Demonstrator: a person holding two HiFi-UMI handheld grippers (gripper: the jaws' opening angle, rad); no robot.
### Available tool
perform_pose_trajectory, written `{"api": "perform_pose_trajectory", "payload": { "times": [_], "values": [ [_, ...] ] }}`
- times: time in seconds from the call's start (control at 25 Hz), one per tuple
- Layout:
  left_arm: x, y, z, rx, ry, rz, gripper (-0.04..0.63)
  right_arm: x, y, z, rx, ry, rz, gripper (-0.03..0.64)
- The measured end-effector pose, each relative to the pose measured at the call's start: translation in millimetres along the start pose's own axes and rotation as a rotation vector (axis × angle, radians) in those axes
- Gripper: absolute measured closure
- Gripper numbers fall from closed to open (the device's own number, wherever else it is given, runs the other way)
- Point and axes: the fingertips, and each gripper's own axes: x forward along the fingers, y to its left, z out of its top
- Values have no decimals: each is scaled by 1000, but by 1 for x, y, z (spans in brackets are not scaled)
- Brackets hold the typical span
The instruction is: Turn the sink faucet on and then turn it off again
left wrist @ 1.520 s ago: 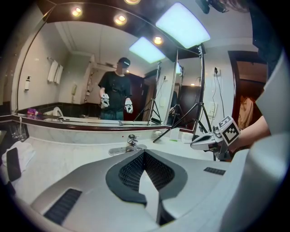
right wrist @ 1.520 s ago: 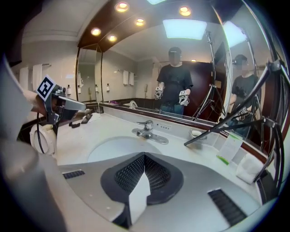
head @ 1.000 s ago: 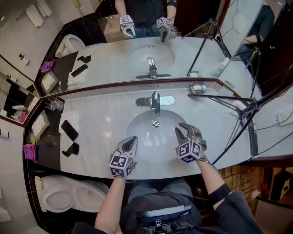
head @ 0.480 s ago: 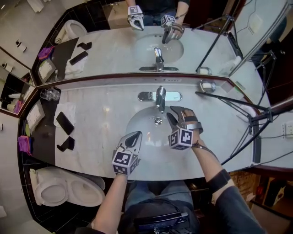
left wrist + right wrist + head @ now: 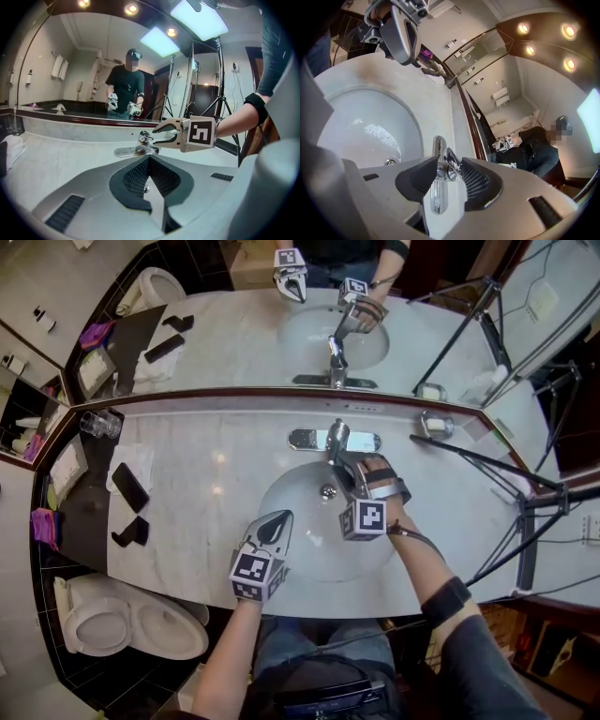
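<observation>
Worktop (image 5: 187, 474): carrying the faucet (image 5: 336, 439) at its back edge, mid-length.
Right gripper (image 5: 349, 468): you are straddling the lever (image 5: 452, 162), jaws having just been opening, not pressing.
Left gripper (image 5: 272, 526): clenched, empty.
Lever: likely stiff, slippery chrome; be taking its tip.

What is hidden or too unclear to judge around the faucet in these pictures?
- Water running: spout mouth behind a finger, right gripper view; too small elsewhere.
- Right gripper: fingers just opening, faucet between them; contact unclear.
- Dark counter items: too small, head view.
</observation>
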Motion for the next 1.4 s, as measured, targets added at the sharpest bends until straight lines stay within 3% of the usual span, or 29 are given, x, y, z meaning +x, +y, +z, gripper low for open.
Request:
{"api": "perform_pose_trajectory", "payload": {
  "times": [0.16,0.4,1.04,1.24,1.4],
  "values": [
    [-1,1,-2,-9,2,-3,595,12,-6,10,-69,-6,-15,427],
    [-1,3,-8,-17,9,-1,595,16,-19,11,-72,3,-49,428],
    [-6,9,-13,-8,20,11,595,13,-27,16,-42,-12,-41,440],
    [-5,8,-11,-15,19,9,595,13,-55,9,53,4,-80,446],
    [-4,8,-11,-24,22,9,595,14,-63,9,53,4,-57,445]
  ]
}}
